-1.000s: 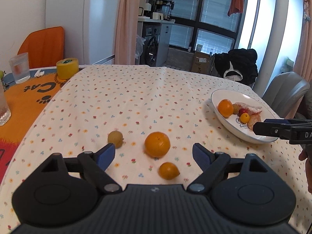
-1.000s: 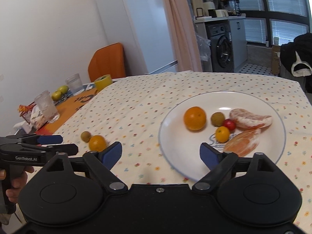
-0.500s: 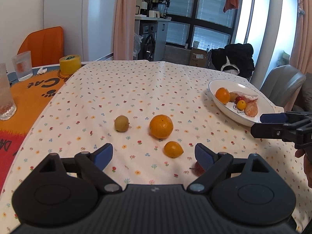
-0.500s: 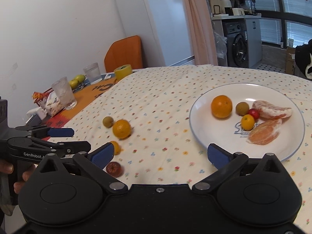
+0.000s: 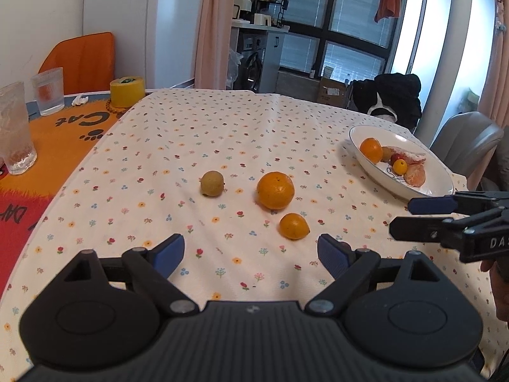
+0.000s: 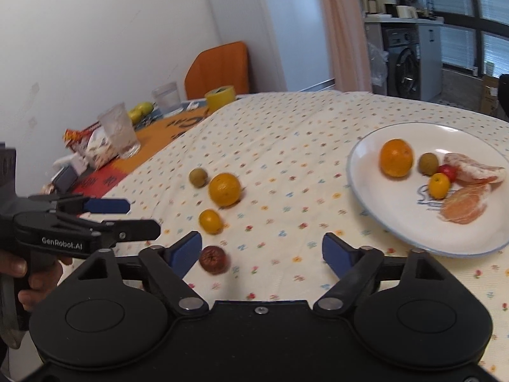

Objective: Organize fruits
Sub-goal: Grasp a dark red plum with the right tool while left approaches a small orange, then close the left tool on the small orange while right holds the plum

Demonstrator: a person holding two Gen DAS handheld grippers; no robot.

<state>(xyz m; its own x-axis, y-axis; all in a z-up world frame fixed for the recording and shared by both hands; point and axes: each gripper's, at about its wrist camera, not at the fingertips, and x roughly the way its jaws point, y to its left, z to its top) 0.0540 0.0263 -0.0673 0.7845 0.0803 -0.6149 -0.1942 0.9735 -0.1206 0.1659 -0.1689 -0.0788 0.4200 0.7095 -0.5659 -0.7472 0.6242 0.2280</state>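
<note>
left tongs (image 5: 251, 256): spread wide, nothing held, low over surface (image 5: 222, 133) | right tongs (image 6: 262, 254): spread wide, nothing held | loose fruit on cloth: orange (image 5: 275, 190), kumquat (image 5: 294, 226), longan (image 5: 212, 183), wrinkled red fruit (image 6: 213, 259) just beside right tongs' left finger | plate (image 6: 397, 222): orange, longan, kumquat, red fruit and peeled segments noted.
</note>
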